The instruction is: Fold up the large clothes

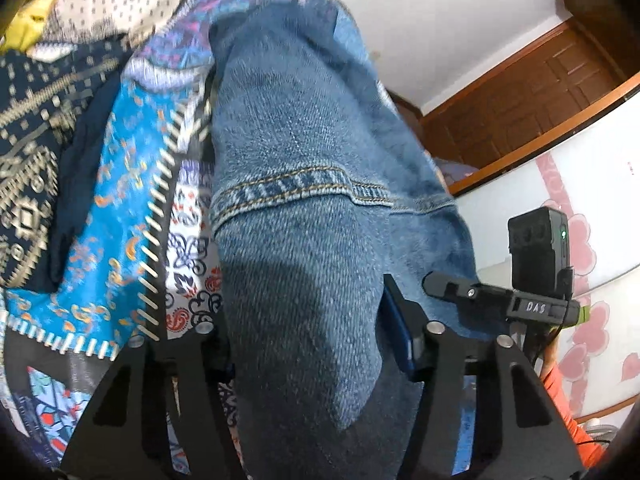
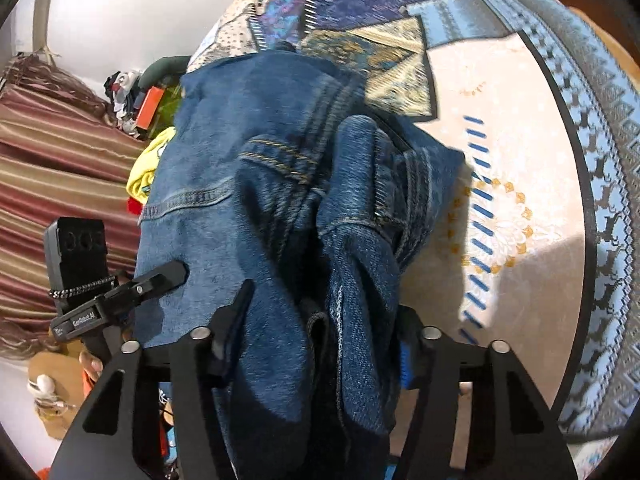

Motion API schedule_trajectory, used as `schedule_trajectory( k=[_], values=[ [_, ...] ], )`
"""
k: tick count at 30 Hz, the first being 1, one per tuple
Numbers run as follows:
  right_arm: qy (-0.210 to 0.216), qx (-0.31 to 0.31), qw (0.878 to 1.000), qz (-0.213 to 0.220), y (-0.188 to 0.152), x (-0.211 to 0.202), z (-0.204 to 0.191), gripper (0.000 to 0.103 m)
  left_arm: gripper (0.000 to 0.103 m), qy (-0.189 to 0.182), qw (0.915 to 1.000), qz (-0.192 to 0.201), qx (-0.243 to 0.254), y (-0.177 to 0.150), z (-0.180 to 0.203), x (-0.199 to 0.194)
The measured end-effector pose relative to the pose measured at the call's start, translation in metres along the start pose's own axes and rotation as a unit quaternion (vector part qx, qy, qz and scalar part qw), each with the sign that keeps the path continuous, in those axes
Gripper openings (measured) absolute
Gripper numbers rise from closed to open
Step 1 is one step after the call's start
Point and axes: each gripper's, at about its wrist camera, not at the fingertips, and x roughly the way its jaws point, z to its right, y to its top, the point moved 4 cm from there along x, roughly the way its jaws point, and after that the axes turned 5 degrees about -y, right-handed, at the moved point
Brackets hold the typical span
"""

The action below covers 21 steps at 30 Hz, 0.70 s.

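A large blue denim garment (image 1: pixel 304 208) with orange stitched seams fills the left wrist view, hanging over the patchwork bedspread (image 1: pixel 120 184). My left gripper (image 1: pixel 308 344) is shut on a thick fold of this denim. In the right wrist view the same denim garment (image 2: pixel 248 208) is bunched in folds, lifted above the bedspread (image 2: pixel 520 184). My right gripper (image 2: pixel 320 340) is shut on a bunched fold of it. The fingertips of both grippers are buried in the cloth. The right gripper's body (image 1: pixel 536 280) shows at the right in the left wrist view, the left gripper's body (image 2: pixel 84 272) at the left in the right wrist view.
A pile of clothes, yellow and orange items (image 2: pixel 148 132), lies at the far side of the bed. A striped curtain (image 2: pixel 52 176) hangs at the left. A wooden door (image 1: pixel 532 96) and white wall stand behind.
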Motion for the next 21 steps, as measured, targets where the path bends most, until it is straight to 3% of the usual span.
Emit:
schedule_trajectory(
  k=[3,13,21],
  values=[
    [0.013,-0.014,1.000,0.011,0.004,-0.008,-0.020,0.042,0.053,-0.011,0.9997,0.022,0.009,0.005,0.009,-0.029],
    [0.045,-0.083,0.994,0.064,0.036,-0.026,-0.124,0.042,0.052,0.001,0.9918,0.120,0.043,0.040,0.012,-0.146],
    [0.064,-0.138,0.983,0.098,0.074,0.003,-0.205,0.042,0.052,0.037,0.9802,0.185,0.059,0.076,-0.034,-0.219]
  ],
)
